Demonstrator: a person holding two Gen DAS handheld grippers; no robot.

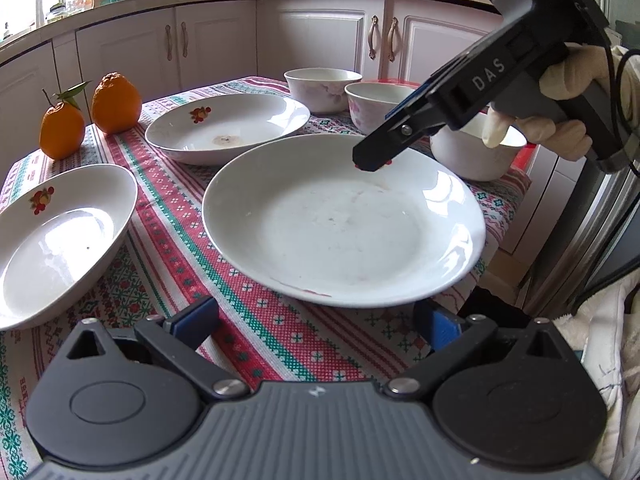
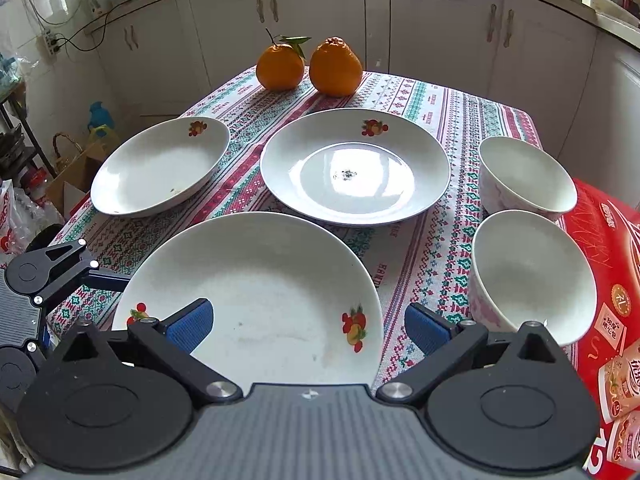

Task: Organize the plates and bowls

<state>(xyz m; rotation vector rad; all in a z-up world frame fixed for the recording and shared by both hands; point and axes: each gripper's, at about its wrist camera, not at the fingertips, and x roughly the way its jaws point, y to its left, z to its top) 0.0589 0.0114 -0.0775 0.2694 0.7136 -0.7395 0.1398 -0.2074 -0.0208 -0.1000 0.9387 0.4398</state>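
Three white plates with fruit prints lie on the patterned tablecloth. The near plate [image 1: 344, 224] [image 2: 256, 300] sits between both grippers. A second plate [image 1: 228, 126] [image 2: 356, 166] lies behind it, a third [image 1: 60, 240] [image 2: 160, 166] to the side. Three white bowls stand by the table's edge [image 1: 322, 88] [image 1: 376, 106] [image 1: 476, 152]; two show in the right wrist view [image 2: 526, 176] [image 2: 532, 276]. My left gripper [image 1: 316, 326] is open and empty at the near plate's rim. My right gripper [image 2: 308, 324] is open and empty over that plate's opposite edge; it also shows in the left wrist view [image 1: 370, 158].
Two oranges [image 1: 116, 102] [image 1: 62, 130] [image 2: 280, 66] [image 2: 336, 66] stand at the table's far end. A red carton [image 2: 600, 280] sits beside the bowls. Kitchen cabinets [image 1: 224, 40] surround the table. Bags and a basket [image 2: 68, 152] lie on the floor.
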